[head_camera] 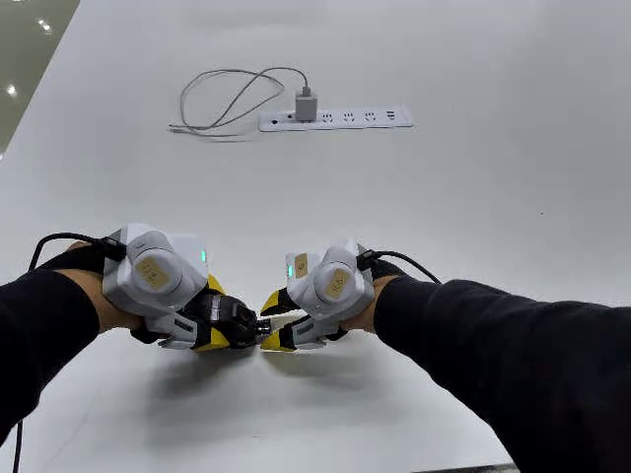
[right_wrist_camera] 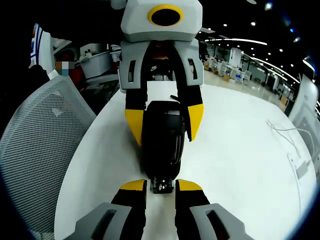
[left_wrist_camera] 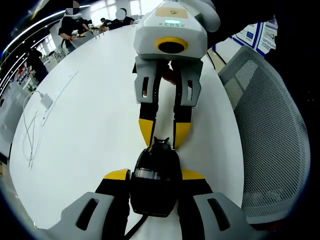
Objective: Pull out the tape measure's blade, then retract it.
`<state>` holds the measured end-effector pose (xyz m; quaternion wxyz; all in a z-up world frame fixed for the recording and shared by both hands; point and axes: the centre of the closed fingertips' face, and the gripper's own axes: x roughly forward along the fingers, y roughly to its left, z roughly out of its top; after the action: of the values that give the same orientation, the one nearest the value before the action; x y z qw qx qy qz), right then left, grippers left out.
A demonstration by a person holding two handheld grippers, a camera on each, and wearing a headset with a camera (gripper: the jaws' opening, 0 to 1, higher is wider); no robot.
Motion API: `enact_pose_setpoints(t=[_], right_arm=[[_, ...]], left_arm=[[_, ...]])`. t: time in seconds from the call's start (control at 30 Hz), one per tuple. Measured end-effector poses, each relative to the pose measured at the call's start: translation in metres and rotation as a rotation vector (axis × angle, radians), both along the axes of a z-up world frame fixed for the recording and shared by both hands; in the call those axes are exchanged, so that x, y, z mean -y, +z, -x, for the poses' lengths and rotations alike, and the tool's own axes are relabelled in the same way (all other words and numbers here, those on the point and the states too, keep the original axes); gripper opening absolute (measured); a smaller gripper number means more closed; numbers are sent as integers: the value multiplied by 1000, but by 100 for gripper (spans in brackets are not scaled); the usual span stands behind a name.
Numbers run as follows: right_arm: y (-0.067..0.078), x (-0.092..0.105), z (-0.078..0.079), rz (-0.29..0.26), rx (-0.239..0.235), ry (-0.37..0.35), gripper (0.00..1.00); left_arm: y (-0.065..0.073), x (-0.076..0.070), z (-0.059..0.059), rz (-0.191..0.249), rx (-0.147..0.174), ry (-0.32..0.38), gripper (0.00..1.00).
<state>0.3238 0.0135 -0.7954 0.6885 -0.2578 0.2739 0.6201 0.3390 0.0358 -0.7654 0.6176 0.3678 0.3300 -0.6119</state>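
I hold my left gripper clamped across the black tape measure, low over the table, my right gripper facing it nose to nose, pinched shut on the blade tip.

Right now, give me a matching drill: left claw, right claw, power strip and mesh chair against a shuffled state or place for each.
Things:
1. left claw
2. right claw
3. long white plastic power strip
4. grey mesh chair back

States or places:
A. beside the edge of the white table
B. shut on the small dark end hook of the blade
C. far across the table, with a white charger plugged in
D. shut on the black plastic tape measure case

Pairs: 1-D, 2-B, 3-C, 4-A.
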Motion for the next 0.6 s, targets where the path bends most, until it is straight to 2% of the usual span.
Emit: enact_pose_setpoints(t=[0.27, 0.33, 0.37, 0.4, 0.43, 0.57, 0.6], right_arm=[[-3, -1, -2, 17, 3, 10, 12], [-4, -1, -2, 23, -21, -11, 12], [-5, 0, -1, 33, -52, -48, 12], [-5, 0, -2, 39, -57, -53, 12], [-6, -1, -3, 48, -48, -42, 12], [-7, 0, -2, 58, -58, -41, 12], [-8, 0, -1, 75, -25, 1, 12]], left_arm=[[-1, 0, -1, 7, -6, -1, 32], [-1, 0, -1, 8, -7, 1, 32], [-1, 0, -1, 8, -7, 3, 32], [-1, 0, -1, 8, -6, 4, 32], [-1, 0, -1, 9, -4, 5, 32], [0, 0, -1, 15, -3, 9, 32], [0, 0, -1, 16, -2, 9, 32]])
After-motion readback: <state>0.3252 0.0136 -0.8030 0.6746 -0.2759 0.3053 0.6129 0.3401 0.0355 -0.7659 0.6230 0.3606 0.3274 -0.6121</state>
